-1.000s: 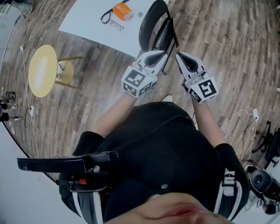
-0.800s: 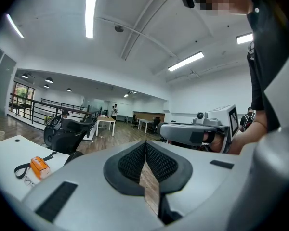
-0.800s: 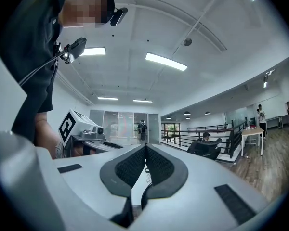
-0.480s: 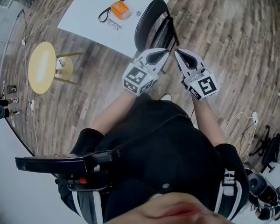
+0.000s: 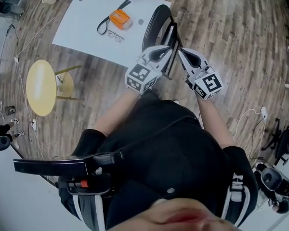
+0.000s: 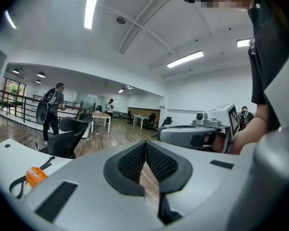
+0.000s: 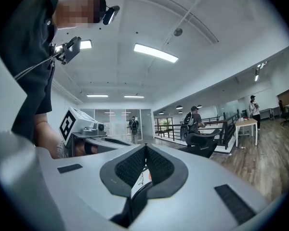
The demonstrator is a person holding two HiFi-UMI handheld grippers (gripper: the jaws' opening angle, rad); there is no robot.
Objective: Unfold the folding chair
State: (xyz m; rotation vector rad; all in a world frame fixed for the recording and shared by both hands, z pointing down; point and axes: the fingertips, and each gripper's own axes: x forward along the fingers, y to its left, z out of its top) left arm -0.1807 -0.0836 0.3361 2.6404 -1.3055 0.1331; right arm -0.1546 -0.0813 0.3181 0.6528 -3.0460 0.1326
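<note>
Both claws moved forward, now closer to the folding chair than a second ago. Left claw is fully closed with nothing in it; in the left gripper view the pads meet at the tip and only floor shows behind them. Right claw is also fully closed and empty. In the head view the right claw's tip sits just beside the left tip, and both are right at the chair's lower frame; can't tell whether they touch it. The chair is black, still folded flat, and stands on the wood floor against the near right corner of the white surface. On the surface: an orange item, a black strap and glasses. A yellow stool stands well left of it. People are walking in the background of both gripper views.
</note>
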